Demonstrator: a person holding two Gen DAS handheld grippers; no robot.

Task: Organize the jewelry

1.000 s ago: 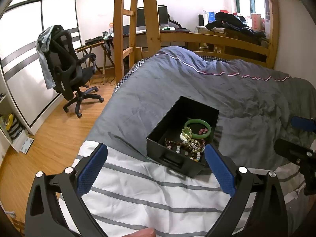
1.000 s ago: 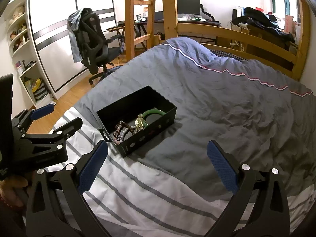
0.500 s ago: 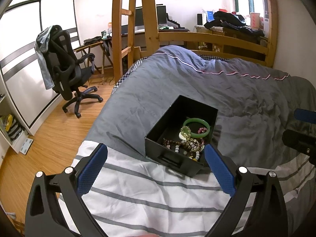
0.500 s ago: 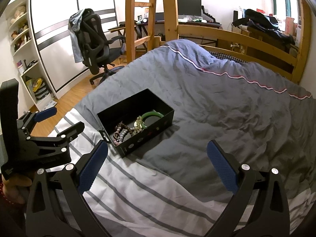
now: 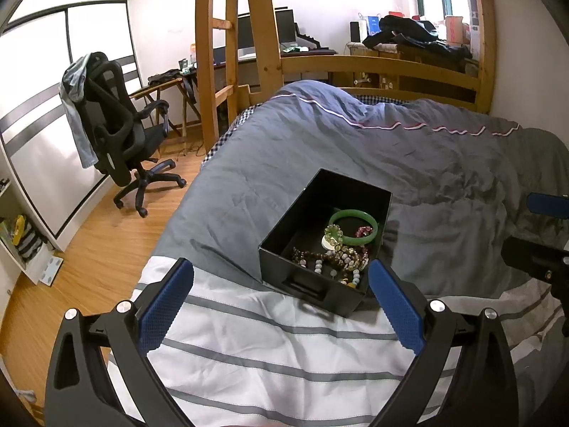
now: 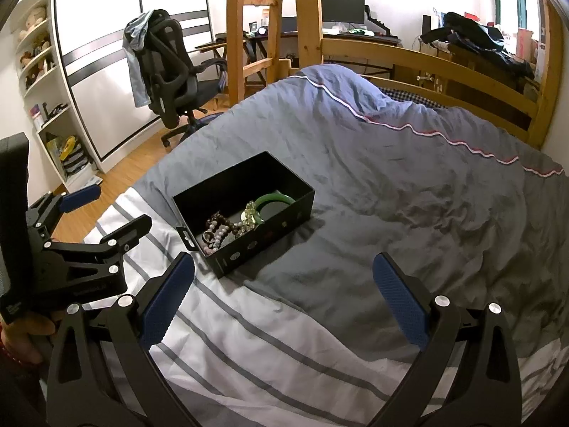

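left gripper (image 5: 281, 300) jaws wide, empty | right gripper (image 6: 283, 293) jaws wide, empty | box (image 5: 284, 247) with bangle (image 5: 352, 226), beads (image 5: 329, 259) on bed (image 5: 444, 163)

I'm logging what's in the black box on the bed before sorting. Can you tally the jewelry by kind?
Green bangle: 1
Beaded strands, tangled together: separate count cannot be told
Black box: 1
Total: 1 bangle plus a tangle of beaded pieces, all in 1 box.

right tongs (image 5: 540, 235) cut off, bangle (image 6: 274, 202) half hidden
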